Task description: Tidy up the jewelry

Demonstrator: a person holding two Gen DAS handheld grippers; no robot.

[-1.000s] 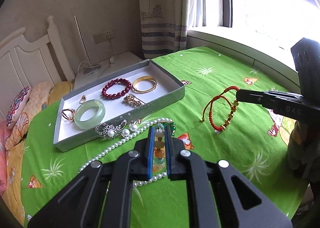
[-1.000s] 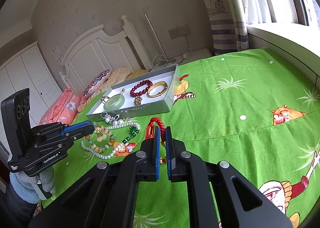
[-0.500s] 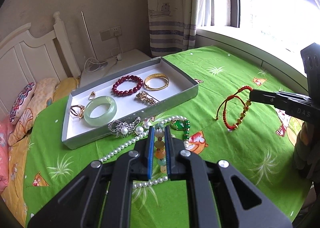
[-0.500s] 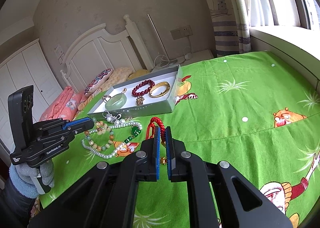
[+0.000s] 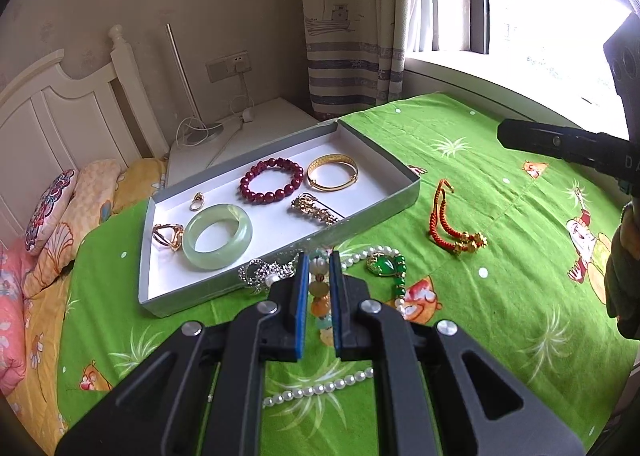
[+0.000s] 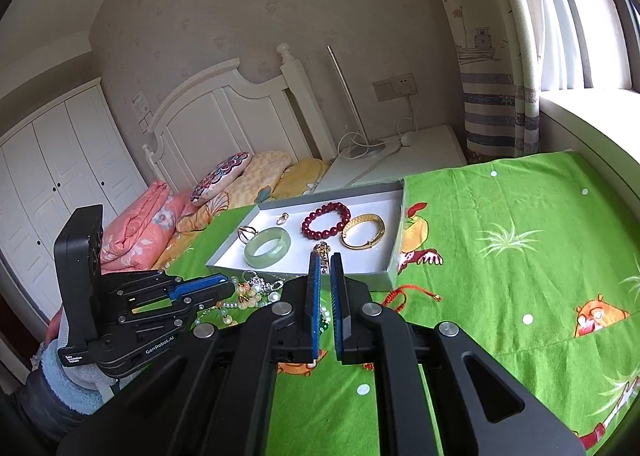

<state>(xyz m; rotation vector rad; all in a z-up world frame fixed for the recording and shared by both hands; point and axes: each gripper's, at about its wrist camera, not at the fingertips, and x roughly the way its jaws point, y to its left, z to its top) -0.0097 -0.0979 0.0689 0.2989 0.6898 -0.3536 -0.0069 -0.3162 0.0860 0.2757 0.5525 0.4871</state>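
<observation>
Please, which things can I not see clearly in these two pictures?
Left wrist view: whether the left claw pinches the coloured bead strand or only hovers over it; its fingers cover the contact.
Left wrist view: the pearl necklace, middle part hidden under that claw.
Right wrist view: part of the red cord bracelet, behind the right claw.
Both views: the small gold piece in the tray, too small to identify.

- The pearl necklace [image 5: 320, 390] runs under the left gripper [image 5: 319, 268], so most of its loop is covered.
- The beaded strand [image 5: 320, 296] shows only in the gap between that gripper's fingers.
- In the right wrist view, the red cord bracelet [image 6: 404, 292] is half hidden behind the right gripper [image 6: 325, 256].
- The small charm [image 5: 196, 201] in the box [image 5: 384, 212] is too small to identify.
- The right gripper's body is cut by the left view's edge.
</observation>
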